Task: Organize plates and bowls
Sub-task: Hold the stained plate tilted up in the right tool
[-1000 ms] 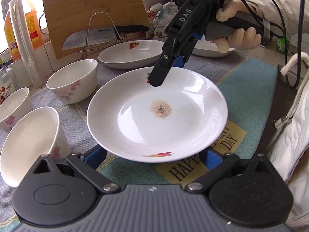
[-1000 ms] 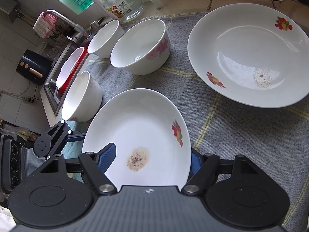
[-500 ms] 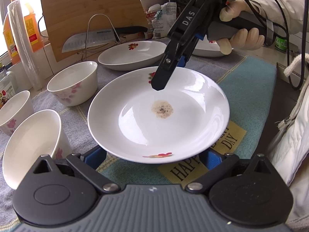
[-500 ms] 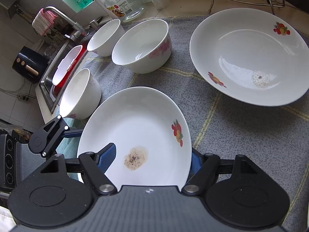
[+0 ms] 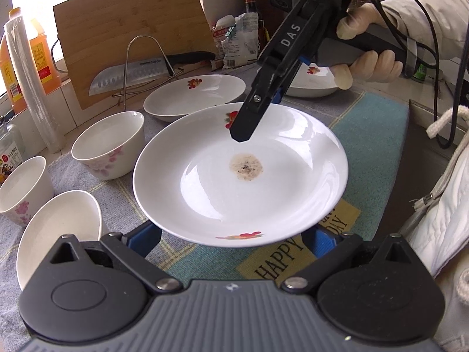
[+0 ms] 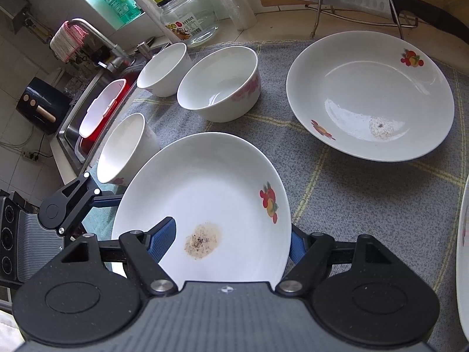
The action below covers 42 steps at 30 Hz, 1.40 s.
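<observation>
Kitchen table: a grey and teal cloth (image 5: 378, 135) covers it, with a cutting board and a knife on a rack at the top of the left wrist view.
Task's thing: a white plate (image 5: 263, 199) with fruit prints and a brown stain (image 5: 245, 166) at its middle, in the centre of both views. It is tilted and looks lifted clear of the cloth.
Right claw (image 5: 243, 133): clenched on the plate's far rim. One finger lies inside the dish and the other is tucked under the edge.
Left claw (image 5: 231, 238): released and spread wide. Its blue pads (image 5: 146, 234) sit below the plate's near rim, and I cannot tell whether they touch it.
Other crockery: a second stained plate (image 6: 369, 94) at the upper right of the right wrist view, apart from the held one, and three bowls (image 6: 219, 85) at the left.
Handling, as I judge it: glazed ceramic, stiff, brittle and fairly heavy for a one-edge pinch. The smooth glaze is slippery and the sloping wall could let the pads creep outward.
Where to hold: deep over the rim, one pad inside and one beneath, with support under the opposite edge. Set it down softly on the other plate, since rim knocks chip.
</observation>
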### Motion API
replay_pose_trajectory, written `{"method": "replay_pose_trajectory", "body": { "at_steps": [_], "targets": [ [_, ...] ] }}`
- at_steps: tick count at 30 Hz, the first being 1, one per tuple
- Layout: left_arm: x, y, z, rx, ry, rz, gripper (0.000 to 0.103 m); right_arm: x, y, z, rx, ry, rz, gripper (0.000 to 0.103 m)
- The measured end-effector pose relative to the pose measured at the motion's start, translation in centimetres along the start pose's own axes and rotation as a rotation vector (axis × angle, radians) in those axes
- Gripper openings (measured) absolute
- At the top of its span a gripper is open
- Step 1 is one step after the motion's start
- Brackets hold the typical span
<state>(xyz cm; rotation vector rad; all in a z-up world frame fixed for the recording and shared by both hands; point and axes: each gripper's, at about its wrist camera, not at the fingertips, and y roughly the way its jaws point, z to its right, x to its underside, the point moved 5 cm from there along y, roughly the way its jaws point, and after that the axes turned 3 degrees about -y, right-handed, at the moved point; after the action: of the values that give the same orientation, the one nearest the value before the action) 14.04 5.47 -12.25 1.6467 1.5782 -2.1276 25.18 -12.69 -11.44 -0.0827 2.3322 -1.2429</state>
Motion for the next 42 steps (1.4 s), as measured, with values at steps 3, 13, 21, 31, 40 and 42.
{"method": "replay_pose_trajectory", "body": {
  "at_steps": [3, 13, 21, 31, 40, 42],
  "targets": [
    [-0.3, 0.0, -0.2, 0.015, 0.014, -0.005, 0.101, 0.3, -0.7, 0.0, 0.003, 0.016, 0.028, 0.082],
    [-2.3, 0.7, 0.5, 0.026, 0.054, -0.006, 0.101, 1.3, -2.9, 1.5, 0.003, 0.062, 0.084, 0.082],
    [-5.0, 3.1, 1.8, 0.048, 0.047, -0.004, 0.101, 2.1, -5.9, 4.0, 0.018, 0.094, 0.122, 0.082],
    [-8.5, 5.9, 3.5, 0.092, 0.129, 0.022, 0.101, 3.3, -9.7, 7.7, 0.061, 0.131, 0.179, 0.082],
    [-11.0, 8.9, 4.9, 0.150, 0.192, 0.033, 0.101, 4.6, -12.4, 11.3, 0.108, 0.185, 0.222, 0.082],
    [-11.6, 9.5, 5.2, 0.162, 0.205, 0.035, 0.101, 4.9, -12.8, 11.9, 0.119, 0.195, 0.229, 0.082]
  ]
}}
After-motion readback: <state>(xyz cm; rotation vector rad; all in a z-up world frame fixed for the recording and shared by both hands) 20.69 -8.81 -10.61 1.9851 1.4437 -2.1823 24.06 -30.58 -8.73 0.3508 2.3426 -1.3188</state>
